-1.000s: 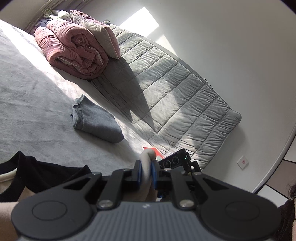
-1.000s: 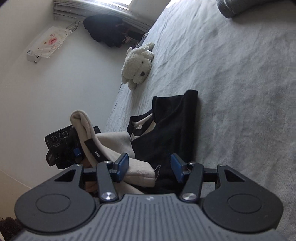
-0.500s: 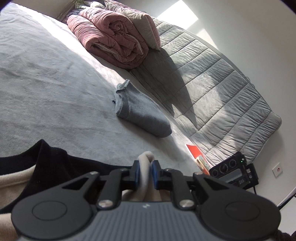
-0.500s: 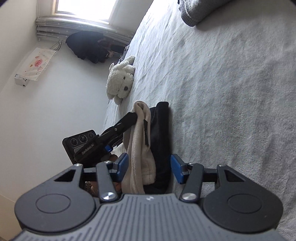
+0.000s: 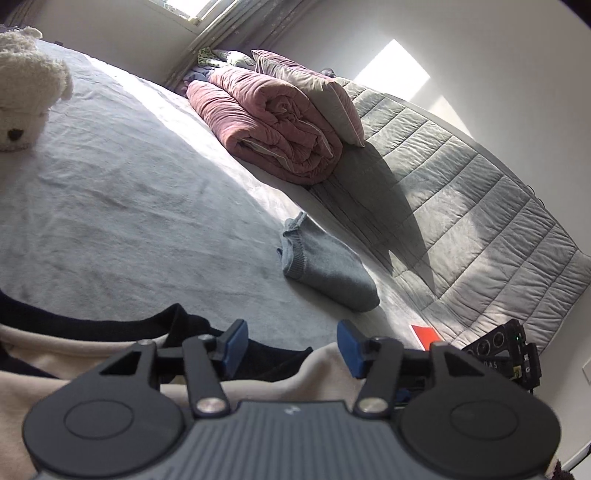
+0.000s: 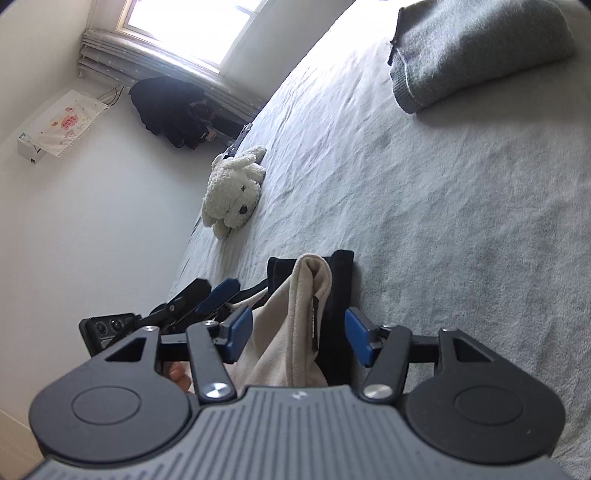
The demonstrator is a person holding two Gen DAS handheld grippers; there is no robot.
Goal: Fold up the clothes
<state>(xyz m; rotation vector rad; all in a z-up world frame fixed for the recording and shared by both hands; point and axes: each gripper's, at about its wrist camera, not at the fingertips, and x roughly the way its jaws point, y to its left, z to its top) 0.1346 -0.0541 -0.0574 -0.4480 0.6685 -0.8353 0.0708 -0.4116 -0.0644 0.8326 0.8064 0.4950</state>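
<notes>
1. Working the black-and-cream garment (image 6: 295, 325) at the near edge of the bed (image 5: 129, 221), we have both sets of fingers spread: the left gripper (image 5: 291, 345) hovers over its cloth, and the right gripper (image 6: 299, 336) straddles a raised cream fold without pinching it.
2. Closing on that fold, we should catch both layers squarely and lay it flat, smoothing toward the centre.
3. Whether this fold is an early or late one, we cannot tell.
4. Beyond lie a folded grey sweater (image 5: 325, 269), a plush dog (image 6: 232, 199), rolled pink quilt (image 5: 266, 122), padded headboard (image 5: 461, 206) and a sunlit window (image 6: 192, 22).
</notes>
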